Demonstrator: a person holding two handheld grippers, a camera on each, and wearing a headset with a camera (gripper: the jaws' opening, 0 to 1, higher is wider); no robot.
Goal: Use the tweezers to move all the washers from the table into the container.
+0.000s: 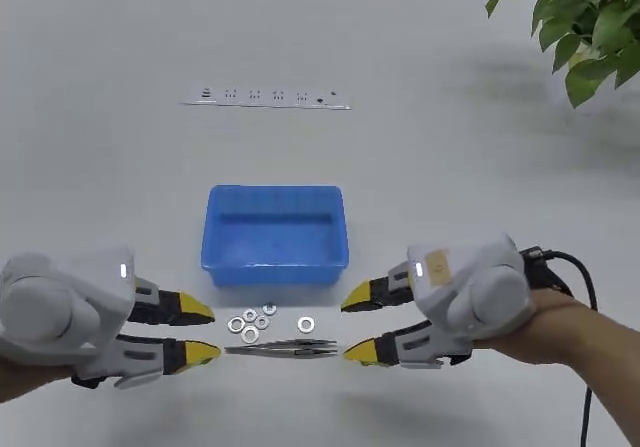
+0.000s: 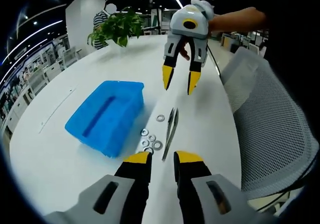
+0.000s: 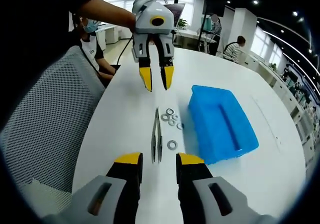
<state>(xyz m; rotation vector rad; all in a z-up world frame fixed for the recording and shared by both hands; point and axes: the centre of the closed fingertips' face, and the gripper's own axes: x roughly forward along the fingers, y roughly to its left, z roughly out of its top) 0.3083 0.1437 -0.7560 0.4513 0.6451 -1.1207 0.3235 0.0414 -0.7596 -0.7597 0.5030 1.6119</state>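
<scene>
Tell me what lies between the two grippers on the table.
In the head view, the tweezers and the washers lie on the table between the left gripper and the right gripper.

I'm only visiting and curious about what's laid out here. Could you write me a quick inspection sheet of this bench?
Surface: white table, clean.
Job's things: blue container, nothing seen inside; washers clustered in front of it, one apart; tweezers lying flat beside them.
Clutter: socket strip beyond the container.
Grippers: left gripper and right gripper open, flanking the washers, holding nothing.
Cables: black cable at the right gripper.
Surroundings: leafy plant; mesh chair; people at far desks.
</scene>
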